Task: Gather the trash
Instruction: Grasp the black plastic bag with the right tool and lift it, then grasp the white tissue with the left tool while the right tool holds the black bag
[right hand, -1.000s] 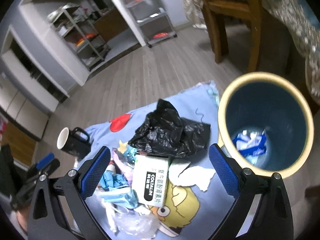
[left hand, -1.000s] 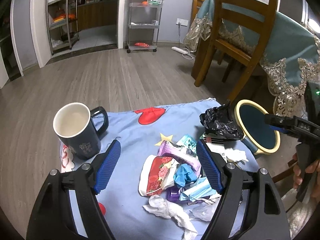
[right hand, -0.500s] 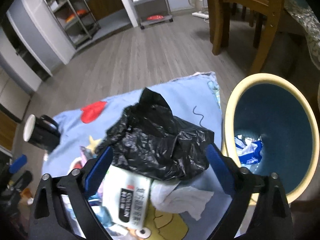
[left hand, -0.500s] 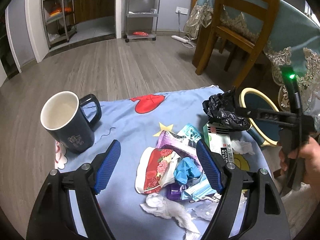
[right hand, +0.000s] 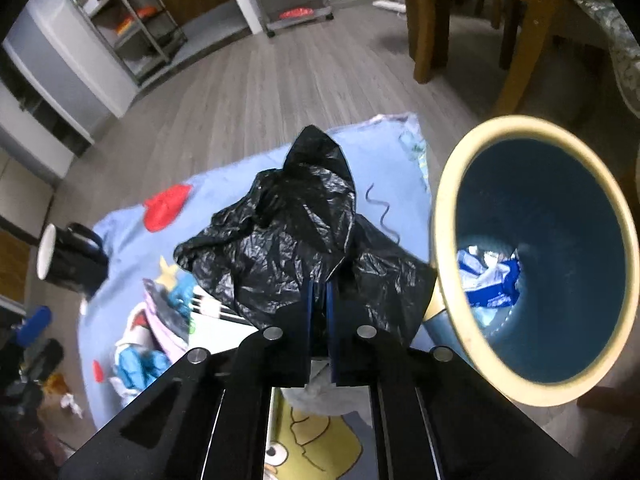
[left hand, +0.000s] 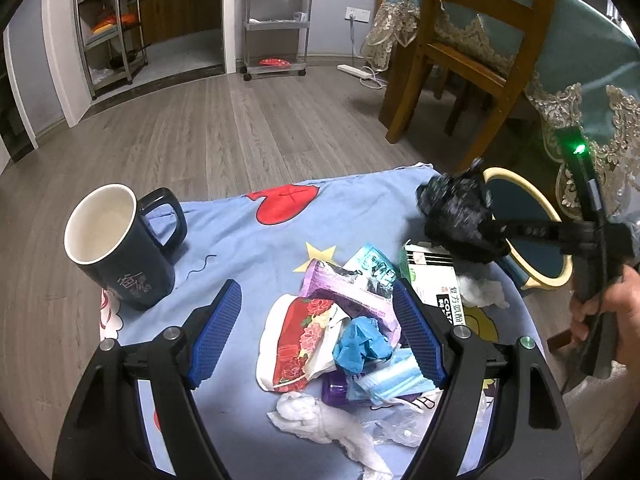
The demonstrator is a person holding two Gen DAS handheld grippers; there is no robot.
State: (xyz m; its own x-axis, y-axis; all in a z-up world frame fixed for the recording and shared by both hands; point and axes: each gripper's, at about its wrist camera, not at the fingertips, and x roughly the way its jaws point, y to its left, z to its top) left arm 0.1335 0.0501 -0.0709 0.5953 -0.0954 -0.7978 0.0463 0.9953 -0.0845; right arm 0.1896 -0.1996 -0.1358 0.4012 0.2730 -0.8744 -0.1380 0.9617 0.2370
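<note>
While the left gripper (left hand: 316, 332) hovers with its jaws spread wide and nothing pressed between the pads, the left wrist view shows a pile of trash (left hand: 344, 336) directly beneath it on the blue printed cloth (left hand: 240, 240): a floral wrapper, a purple packet, a crumpled blue glove, a face mask and white tissue at 6 o'clock. A dark mug (left hand: 116, 244) stands upright at 9 o'clock, well apart from the pile. At 3 o'clock the right gripper (left hand: 486, 228), held by a hand (left hand: 612, 312), has the black plastic bag (left hand: 456, 216) at its tip, just beside the yellow-rimmed bin (left hand: 532, 220). A white box (left hand: 434, 276) lies partly under the bag. In the right wrist view the jaws have just been closing and now stand nearly together on a fold of the black plastic bag (right hand: 304, 240); the bulk of the bag billows toward 12 o'clock. The bin (right hand: 452, 216) sits at 3 o'clock with blue-and-white scraps already at its bottom. Risk, as a judgement: only a thin pinch of film is clamped, so the bag may slip free when raised. A trailing fold may drag the white box (right hand: 224, 330) or loose tissue off the cloth. A loose fold may also catch on the bin rim and leave the bag hanging outside, or tip the bin if the swing is too low.
</note>
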